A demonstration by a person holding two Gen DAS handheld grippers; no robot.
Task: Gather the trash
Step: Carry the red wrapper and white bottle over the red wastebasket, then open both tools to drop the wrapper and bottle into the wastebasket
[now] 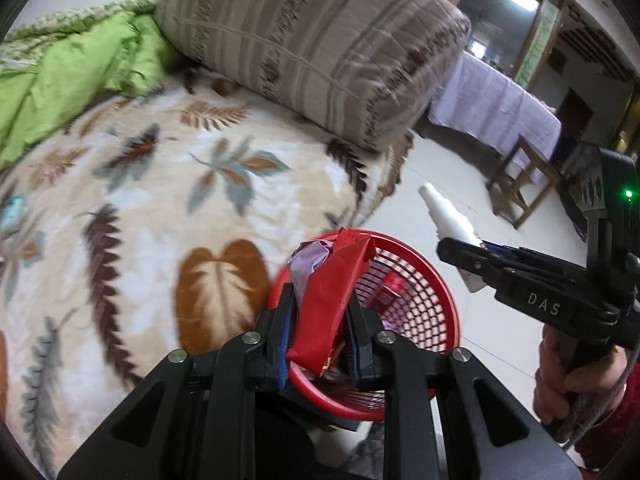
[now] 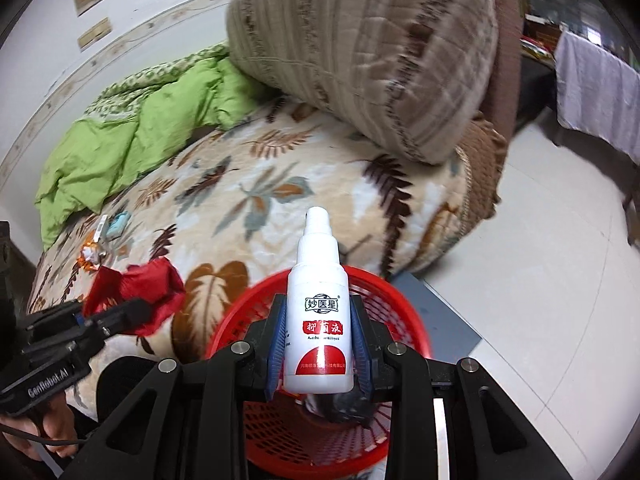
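Red wrapper (image 1: 332, 300), crumpled with a scrap of lilac paper, sits clamped in the left claw (image 1: 320, 316) right above the red basket (image 1: 424, 364), which stands on the floor against the bed (image 1: 160, 208). The risk here: released too far left, the light wrapper lands on the blanket instead.

Over to the right wrist: the right claw (image 2: 320, 340) is clamped on the white spray bottle (image 2: 319, 320), base poised above the basket's rim (image 2: 236, 304). Dropped from here, the bottle could bounce off the rim or tip the light basket. More scraps (image 2: 94, 258) wait on the bed.
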